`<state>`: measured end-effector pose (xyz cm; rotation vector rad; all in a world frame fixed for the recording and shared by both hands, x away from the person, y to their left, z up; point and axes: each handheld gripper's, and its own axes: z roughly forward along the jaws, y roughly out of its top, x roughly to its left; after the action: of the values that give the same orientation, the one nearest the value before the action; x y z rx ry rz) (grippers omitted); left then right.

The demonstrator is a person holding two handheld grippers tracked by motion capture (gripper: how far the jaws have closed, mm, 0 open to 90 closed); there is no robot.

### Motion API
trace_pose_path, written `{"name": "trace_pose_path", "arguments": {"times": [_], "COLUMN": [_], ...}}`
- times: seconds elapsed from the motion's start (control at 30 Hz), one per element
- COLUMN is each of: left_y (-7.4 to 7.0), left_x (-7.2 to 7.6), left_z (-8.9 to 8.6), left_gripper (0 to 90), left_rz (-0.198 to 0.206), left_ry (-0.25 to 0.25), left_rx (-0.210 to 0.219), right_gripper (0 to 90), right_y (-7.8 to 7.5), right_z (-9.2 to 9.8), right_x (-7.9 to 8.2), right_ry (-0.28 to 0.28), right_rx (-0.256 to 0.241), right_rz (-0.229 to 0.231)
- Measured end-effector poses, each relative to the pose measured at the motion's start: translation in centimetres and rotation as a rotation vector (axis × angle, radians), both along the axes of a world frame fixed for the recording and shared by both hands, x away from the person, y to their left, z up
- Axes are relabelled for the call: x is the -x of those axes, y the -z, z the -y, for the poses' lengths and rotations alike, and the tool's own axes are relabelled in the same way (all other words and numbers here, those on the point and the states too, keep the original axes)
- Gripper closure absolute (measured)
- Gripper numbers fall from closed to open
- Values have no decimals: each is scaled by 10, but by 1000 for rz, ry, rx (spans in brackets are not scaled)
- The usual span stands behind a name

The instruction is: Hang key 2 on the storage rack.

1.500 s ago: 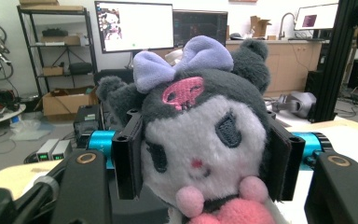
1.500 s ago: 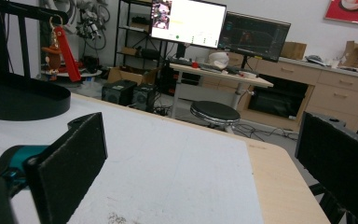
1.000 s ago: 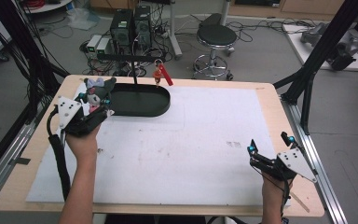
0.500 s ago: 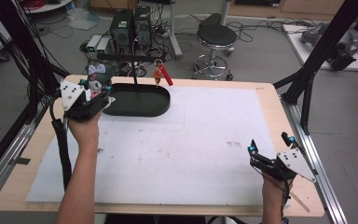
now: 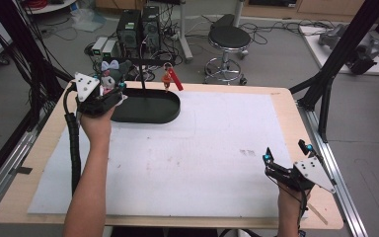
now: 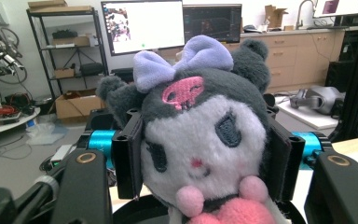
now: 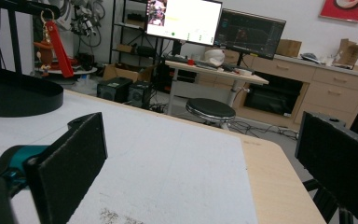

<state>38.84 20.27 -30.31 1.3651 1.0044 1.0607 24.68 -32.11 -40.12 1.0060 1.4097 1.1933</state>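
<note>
A white mat (image 5: 187, 163) covers the table (image 5: 291, 106). At its far left sits a black tray (image 5: 150, 106) with a stand bearing a red charm (image 5: 170, 79). The left gripper (image 5: 109, 91), at the tray's left end, clamps a grey plush (image 6: 200, 135). The right gripper (image 5: 284, 160) rests near right, jaws wide, holding nothing.

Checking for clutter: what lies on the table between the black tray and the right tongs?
Nothing: the high view shows bare white mat between the black tray and the right tongs.
</note>
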Motion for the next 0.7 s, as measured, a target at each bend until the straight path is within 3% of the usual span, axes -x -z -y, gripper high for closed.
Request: {"name": "trace_pose_path", "arguments": {"times": [0.37, 0.7], "left_y": [2, 11], "left_x": [-25, -43], "left_z": [9, 6], "left_gripper": [421, 421], "left_rz": [-20, -45], "left_ry": [-9, -23], "left_rx": [-14, 15], "right_gripper": [13, 13], "right_y": [1, 2], "right_z": [1, 3], "right_x": [0, 0], "right_ry": [8, 6], "right_rx": [7, -6], "right_rz": [-8, -6]}}
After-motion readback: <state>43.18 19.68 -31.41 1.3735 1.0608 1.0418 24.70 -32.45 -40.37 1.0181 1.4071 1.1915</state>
